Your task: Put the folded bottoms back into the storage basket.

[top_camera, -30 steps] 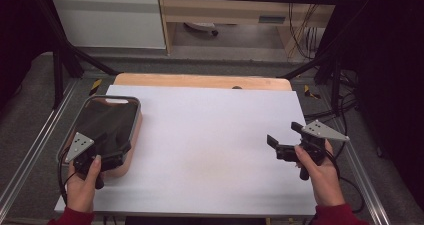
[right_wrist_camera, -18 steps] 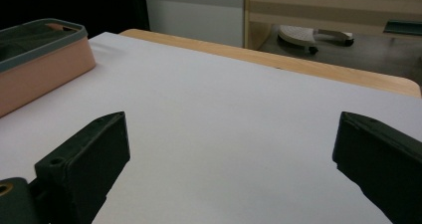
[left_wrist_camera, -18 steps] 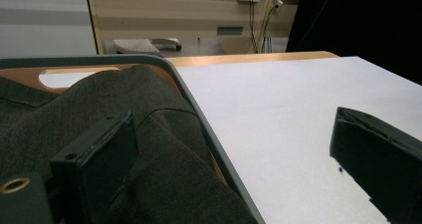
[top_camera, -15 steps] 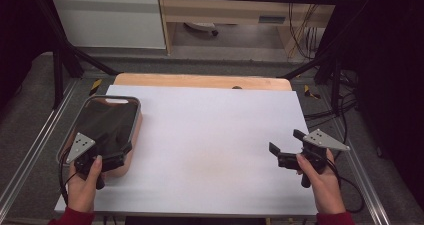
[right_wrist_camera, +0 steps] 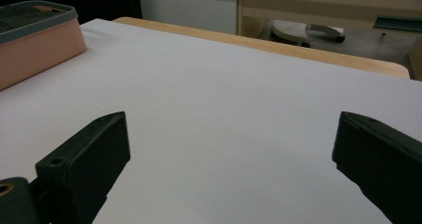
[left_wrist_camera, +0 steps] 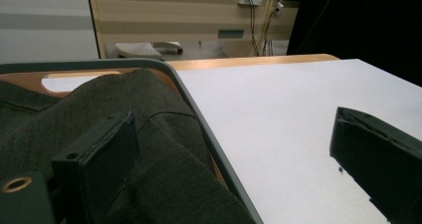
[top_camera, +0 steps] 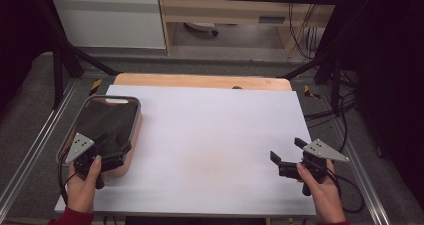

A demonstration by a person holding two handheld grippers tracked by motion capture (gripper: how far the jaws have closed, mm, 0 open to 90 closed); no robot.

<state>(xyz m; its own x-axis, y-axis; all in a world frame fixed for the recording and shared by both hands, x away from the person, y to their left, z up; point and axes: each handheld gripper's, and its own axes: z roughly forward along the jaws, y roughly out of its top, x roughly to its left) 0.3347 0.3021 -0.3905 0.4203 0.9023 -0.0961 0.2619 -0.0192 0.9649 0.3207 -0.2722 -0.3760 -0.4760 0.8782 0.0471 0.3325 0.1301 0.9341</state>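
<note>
Dark cloth (top_camera: 107, 125) fills grey-rimmed tray (top_camera: 134, 116); creased.

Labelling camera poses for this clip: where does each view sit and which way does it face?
High view: above the person's edge, looking forward and down on the table; both hands, left tool and right tool show.
Left gripper view: rides the left tool, open jaws straddling the bin rim; one over dark cloth.
Right gripper view: rides the right tool, open jaws over bare white tabletop.
Shared: all three show the bin.
</note>
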